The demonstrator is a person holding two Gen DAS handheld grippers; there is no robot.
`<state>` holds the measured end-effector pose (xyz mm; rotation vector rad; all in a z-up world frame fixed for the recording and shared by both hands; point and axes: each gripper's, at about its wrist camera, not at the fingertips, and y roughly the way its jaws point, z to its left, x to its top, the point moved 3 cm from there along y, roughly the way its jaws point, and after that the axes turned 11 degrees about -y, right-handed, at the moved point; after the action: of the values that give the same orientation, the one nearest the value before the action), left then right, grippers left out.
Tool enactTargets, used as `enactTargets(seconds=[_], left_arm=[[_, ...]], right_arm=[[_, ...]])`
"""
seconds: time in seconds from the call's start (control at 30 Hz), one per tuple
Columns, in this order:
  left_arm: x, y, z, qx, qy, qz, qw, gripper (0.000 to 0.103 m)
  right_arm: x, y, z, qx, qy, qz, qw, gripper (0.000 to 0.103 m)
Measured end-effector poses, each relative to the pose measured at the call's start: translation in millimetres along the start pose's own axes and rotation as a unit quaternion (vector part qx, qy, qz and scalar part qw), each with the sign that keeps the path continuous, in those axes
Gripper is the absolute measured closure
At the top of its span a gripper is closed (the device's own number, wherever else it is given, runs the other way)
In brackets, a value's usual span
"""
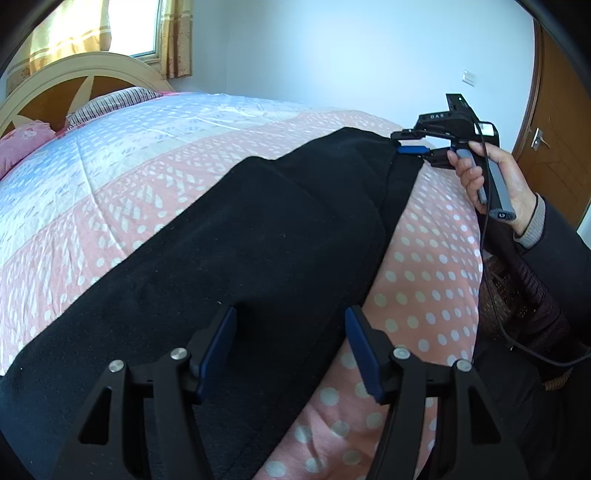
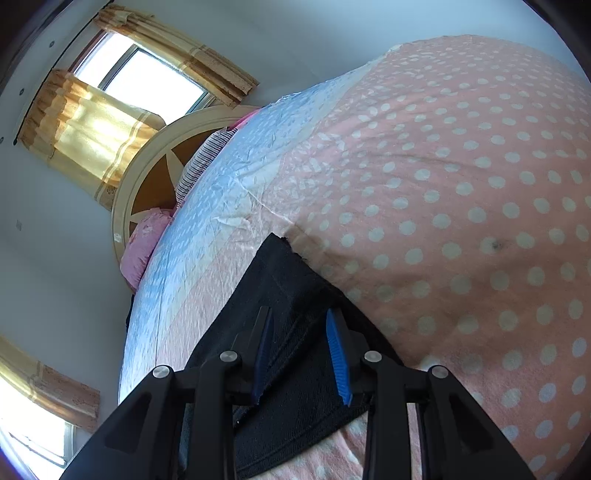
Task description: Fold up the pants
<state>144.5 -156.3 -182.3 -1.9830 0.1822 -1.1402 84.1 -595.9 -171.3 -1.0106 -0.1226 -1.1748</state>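
2 grippers work over black pants (image 1: 229, 236) spread flat on a bed (image 1: 110, 155) w/ a pink polka-dot and blue patterned cover; pants run diagonally from lower left to upper right in the left wrist view. Left gripper (image 1: 291, 354), bottom centre, stands wide, blue pads apart over the pants' near edge, nothing pinched. Right gripper (image 2: 301, 358), bottom centre of its own view, is narrowly parted w/ pants fabric between the pads, which don't press on it. In the left view's upper right a hand (image 1: 495, 181) holds that gripper at the pants' far end; small white letters on its black body are too blurred to read. Headboard (image 1: 55, 85) and curtained window (image 1: 125, 29) sit upper left.
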Motion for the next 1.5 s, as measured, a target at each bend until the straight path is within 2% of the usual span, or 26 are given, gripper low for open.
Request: enactTargets(seconds=[0.13,0.37,0.4,0.43,0.47,0.57,0.7,0.77,0.9,0.97,1.27,1.33,1.4,1.5], left_arm=[[-0.3,-1.1,0.5,-0.002,-0.001,0.000,1.0000,0.038],[-0.5,1.7,-0.5,0.000,0.003,0.003,1.0000,0.035],[-0.5,1.9,-0.7,-0.001,0.003,0.003,1.0000,0.034],[-0.4,2.1,-0.5,-0.002,0.002,0.004,1.0000,0.034],[-0.4,2.2,-0.4,-0.002,0.002,0.004,1.0000,0.034],[-0.6,2.3,-0.6,-0.001,0.001,0.002,1.0000,0.034],[-1.3,2.0,1.3,-0.004,-0.003,-0.001,1.0000,0.034],[-1.1,1.5,3.6,-0.010,-0.009,-0.002,0.9999,0.034],[-1.1,0.5,8.4,-0.020,-0.018,-0.003,0.9996,0.034],[-0.8,0.4,9.8,-0.024,-0.021,-0.002,0.9995,0.034],[-0.2,-2.4,12.2,-0.032,-0.026,-0.004,0.9991,0.033],[-0.2,-3.1,13.2,-0.035,-0.028,-0.004,0.9990,0.032],[0.1,-3.6,14.9,-0.043,-0.030,-0.002,0.9986,0.029],[0.3,-3.5,14.4,-0.051,-0.031,0.001,0.9982,0.025]], right_arm=[[-1.7,-7.7,-2.1,0.001,0.017,-0.003,1.000,0.072],[0.7,1.6,2.0,0.001,0.001,-0.011,1.000,0.072],[1.9,3.5,1.6,0.005,0.001,-0.010,1.000,0.073],[3.2,5.4,2.2,0.008,-0.003,-0.008,1.000,0.086],[3.6,6.1,2.9,0.010,-0.008,-0.004,1.000,0.092],[3.2,-5.8,8.4,0.016,-0.017,-0.019,1.000,0.093],[5.3,-38.5,24.7,0.013,-0.052,-0.064,0.997,0.094],[1.5,-48.3,23.6,0.005,-0.056,-0.069,0.996,0.094],[-10.5,-41.2,2.5,-0.025,-0.042,-0.041,0.998,0.094],[-13.4,-38.9,-5.8,-0.020,-0.020,-0.031,0.999,0.094],[-17.8,-51.6,-6.3,-0.027,-0.030,-0.043,0.998,0.094],[-18.0,-49.4,-4.9,-0.038,-0.039,-0.038,0.998,0.094],[-21.6,-38.8,-11.2,-0.052,-0.038,-0.014,0.998,0.094],[-22.1,-38.9,-12.5,-0.054,-0.039,-0.013,0.998,0.093]])
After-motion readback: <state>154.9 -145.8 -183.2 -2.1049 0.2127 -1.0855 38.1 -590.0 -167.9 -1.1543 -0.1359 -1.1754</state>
